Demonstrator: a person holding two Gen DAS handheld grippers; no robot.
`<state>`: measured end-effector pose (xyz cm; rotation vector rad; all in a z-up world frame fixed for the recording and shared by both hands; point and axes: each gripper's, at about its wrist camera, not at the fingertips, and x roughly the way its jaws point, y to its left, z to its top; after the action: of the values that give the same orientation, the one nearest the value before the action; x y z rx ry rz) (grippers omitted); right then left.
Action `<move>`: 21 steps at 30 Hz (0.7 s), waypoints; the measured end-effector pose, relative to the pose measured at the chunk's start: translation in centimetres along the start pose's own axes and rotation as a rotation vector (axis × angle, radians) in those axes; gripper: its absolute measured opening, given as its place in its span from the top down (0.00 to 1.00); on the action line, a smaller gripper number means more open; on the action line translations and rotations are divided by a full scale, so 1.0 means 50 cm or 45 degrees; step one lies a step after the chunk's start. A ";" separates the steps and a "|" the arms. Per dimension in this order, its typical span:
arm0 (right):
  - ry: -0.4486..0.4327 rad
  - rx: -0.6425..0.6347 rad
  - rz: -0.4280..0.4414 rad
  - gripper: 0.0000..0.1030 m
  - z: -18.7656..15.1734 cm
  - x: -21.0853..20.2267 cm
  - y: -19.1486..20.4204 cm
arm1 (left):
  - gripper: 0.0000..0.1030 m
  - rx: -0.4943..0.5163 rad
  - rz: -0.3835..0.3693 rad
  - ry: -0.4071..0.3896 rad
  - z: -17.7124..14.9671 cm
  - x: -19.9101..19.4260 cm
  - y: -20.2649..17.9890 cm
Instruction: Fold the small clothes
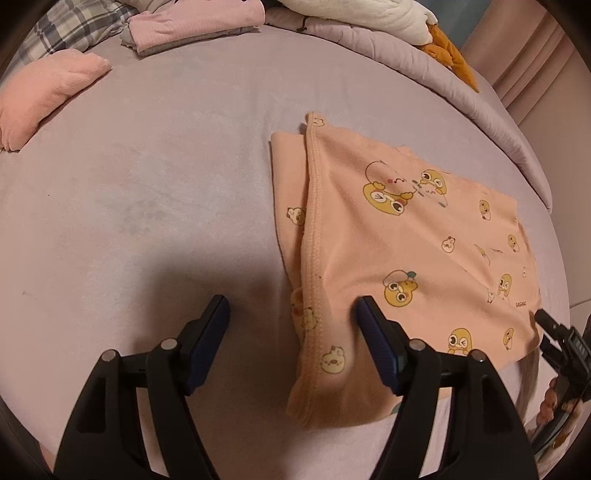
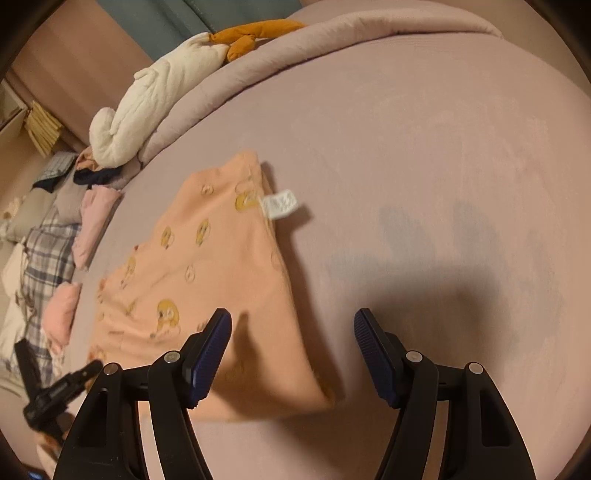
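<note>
While the peach garment (image 1: 399, 236) lies folded flat on the lilac bed sheet (image 1: 166, 166), both tools hang over its near end with nothing between their pads. The left tool (image 1: 291, 314) stands with its jaws apart, straddling the garment's stitched hem (image 1: 314, 206); its right pad sits just above the cloth, and whether it touches is hard to tell from this angle. The right tool (image 2: 291, 325) also has its jaws apart, its left pad over the garment's near corner and the other over bare sheet.

The garment is printed with yellow cartoon ducks, and a white label (image 2: 279, 204) sticks out from its far edge in the right wrist view. It rests near the middle of the bed, well apart from the other laundry: a pink fleecy piece (image 1: 44, 92) at the left side, a folded pink stack (image 1: 192, 26) beyond it, and a plaid cloth (image 1: 74, 29) at the bed's head. A white plush toy (image 2: 159, 92) with orange feet lies on the rolled-back quilt (image 2: 295, 51) behind.
</note>
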<state>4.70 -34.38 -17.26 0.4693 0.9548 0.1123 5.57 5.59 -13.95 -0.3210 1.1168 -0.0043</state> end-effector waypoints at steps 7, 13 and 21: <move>-0.024 0.048 0.122 0.33 -0.017 0.026 0.017 | 0.34 -0.022 -0.097 0.018 0.011 0.017 -0.017; -0.085 0.130 0.249 0.33 -0.002 0.065 0.038 | 0.48 -0.024 -0.138 0.031 0.026 0.034 -0.045; -0.108 0.142 0.230 0.81 0.007 0.082 0.062 | 0.81 -0.065 -0.225 0.047 0.022 0.020 -0.058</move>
<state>7.71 -30.49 -18.87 0.6581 0.8372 0.2016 7.44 2.95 -13.64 -0.4665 1.1237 -0.1388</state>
